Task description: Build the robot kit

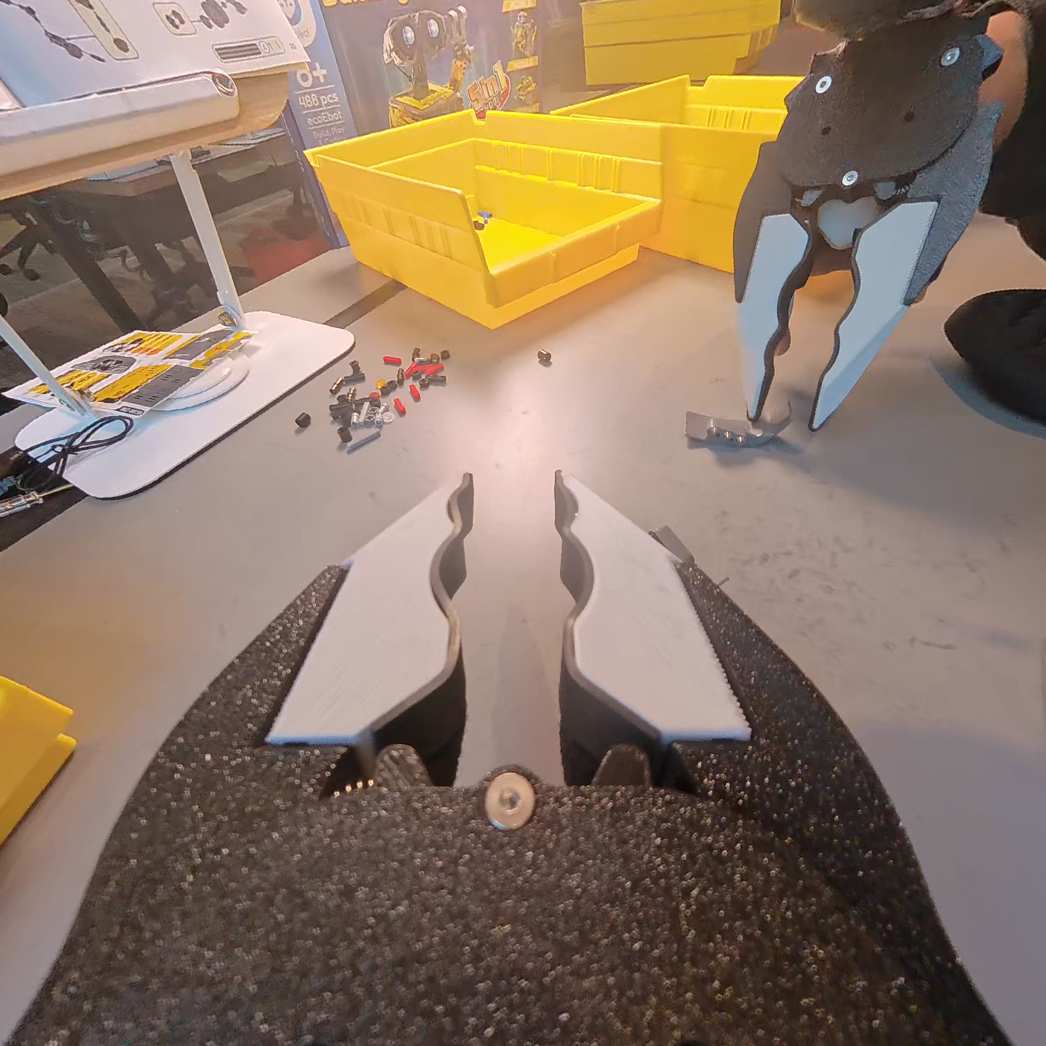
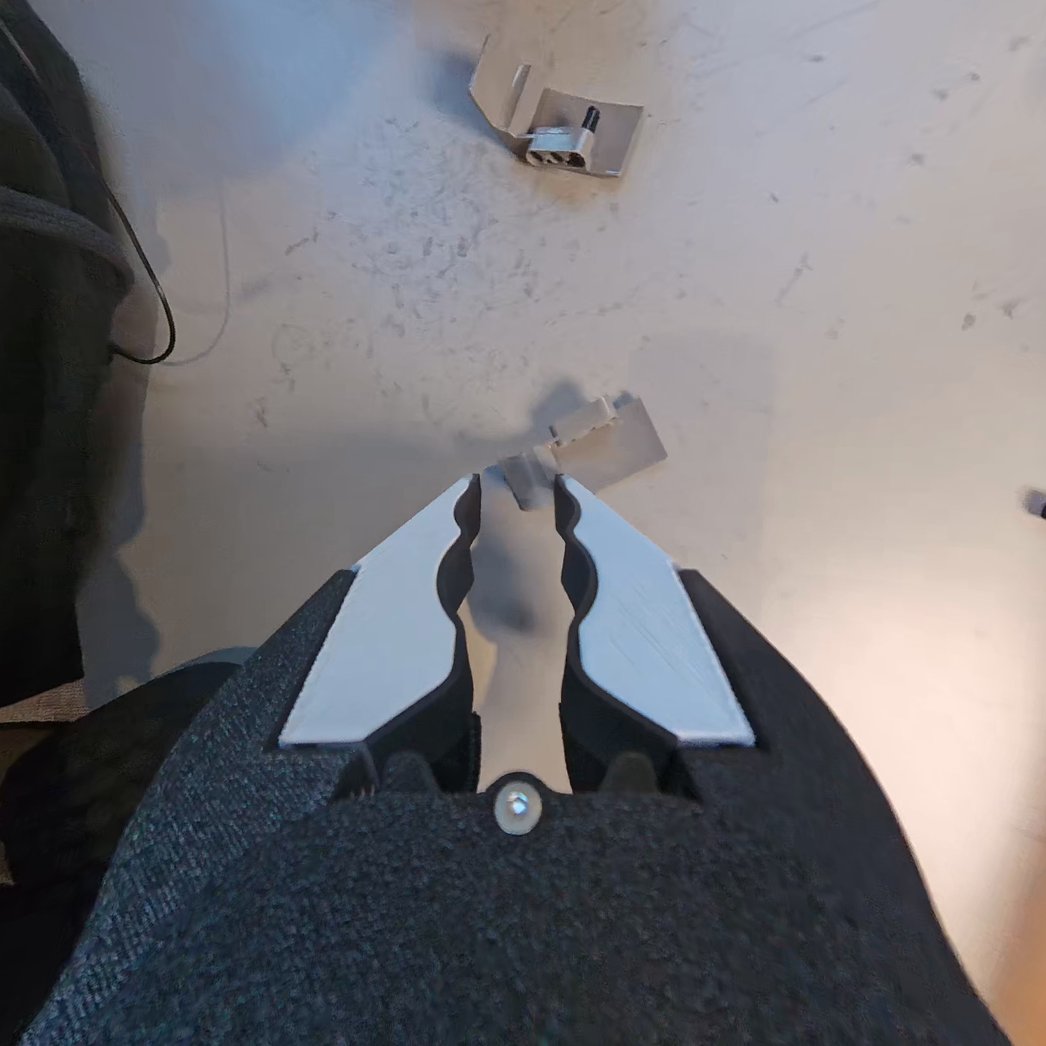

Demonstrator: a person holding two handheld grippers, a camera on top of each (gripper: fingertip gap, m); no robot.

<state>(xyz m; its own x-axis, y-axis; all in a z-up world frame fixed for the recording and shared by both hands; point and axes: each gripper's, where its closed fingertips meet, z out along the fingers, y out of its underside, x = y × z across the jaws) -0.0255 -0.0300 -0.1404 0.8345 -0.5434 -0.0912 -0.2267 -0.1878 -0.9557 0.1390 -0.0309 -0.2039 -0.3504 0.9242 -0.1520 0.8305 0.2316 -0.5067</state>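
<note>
Now the right gripper (image 1: 784,416), jaws apart, points down with one tip touching a grey part (image 1: 736,433) on the counter (image 1: 566,430). Well apart, the left gripper (image 1: 512,481) hovers, jaws apart, empty.

Scuffed grey tabletop (image 1: 622,566), warm light.
</note>
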